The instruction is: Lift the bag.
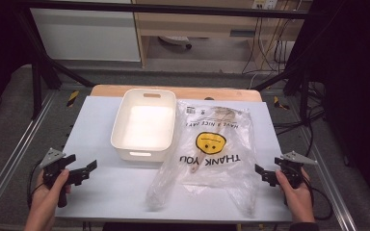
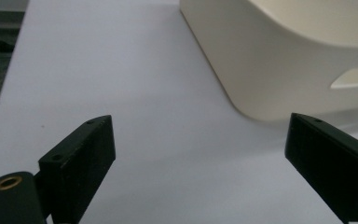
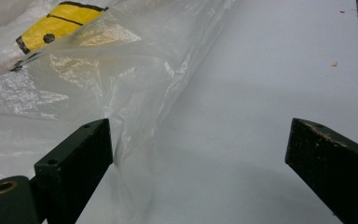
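A cream plastic bin with handle slots stands empty at the table's middle left. Beside it on the right lies a clear plastic bag printed with a yellow smiley face and "THANK YOU"; pale wooden utensils show through it. My left gripper is held open near the front left, its jaws pointing toward the bin with bare table between them. My right gripper is open at the front right, by the bag's right edge. In the right gripper view the bag lies just past the left jaw.
The white tabletop sits on a wooden board inside a black metal frame. Cables hang at the back right. The bag's twisted handles trail toward the front edge.
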{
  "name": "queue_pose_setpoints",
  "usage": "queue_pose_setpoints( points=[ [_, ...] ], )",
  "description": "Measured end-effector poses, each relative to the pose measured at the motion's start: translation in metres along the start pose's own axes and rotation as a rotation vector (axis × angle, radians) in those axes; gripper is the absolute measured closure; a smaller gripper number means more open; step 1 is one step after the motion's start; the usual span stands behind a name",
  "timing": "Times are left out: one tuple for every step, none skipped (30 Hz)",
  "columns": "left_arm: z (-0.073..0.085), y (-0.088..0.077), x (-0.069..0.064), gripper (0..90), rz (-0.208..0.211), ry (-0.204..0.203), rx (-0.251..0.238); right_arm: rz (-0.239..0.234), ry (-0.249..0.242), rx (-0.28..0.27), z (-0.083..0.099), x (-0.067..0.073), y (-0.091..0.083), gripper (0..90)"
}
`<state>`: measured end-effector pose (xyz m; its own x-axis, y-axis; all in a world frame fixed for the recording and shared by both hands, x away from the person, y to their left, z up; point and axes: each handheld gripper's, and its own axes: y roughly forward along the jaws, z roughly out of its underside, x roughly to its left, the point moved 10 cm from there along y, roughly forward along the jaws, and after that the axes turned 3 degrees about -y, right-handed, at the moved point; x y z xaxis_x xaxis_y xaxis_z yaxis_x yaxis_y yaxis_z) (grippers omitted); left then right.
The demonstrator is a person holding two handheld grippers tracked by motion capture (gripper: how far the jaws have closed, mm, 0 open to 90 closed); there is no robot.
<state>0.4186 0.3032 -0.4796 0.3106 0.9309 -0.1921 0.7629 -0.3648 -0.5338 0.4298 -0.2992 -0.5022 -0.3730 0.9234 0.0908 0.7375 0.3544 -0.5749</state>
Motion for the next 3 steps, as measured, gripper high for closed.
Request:
queue_pose_setpoints(
  points=[
    [0.0016, 0.0019, 0.0000, 8.6, -0.005, 0.002, 0.009, 0.002, -0.002, 0.001, 0.0003, -0.0004, 0.0000, 8.4],
    [0.0029, 0.0040, -0.0003, 8.6, -0.005, 0.001, 0.016, 0.003, -0.001, 0.002, 0.0005, -0.0006, -0.0002, 8.3],
    [0.0045, 0.0062, 0.0001, 8.6, -0.012, -0.001, 0.025, 0.002, -0.001, 0.001, 0.0005, -0.0008, -0.0003, 8.3]
  ],
)
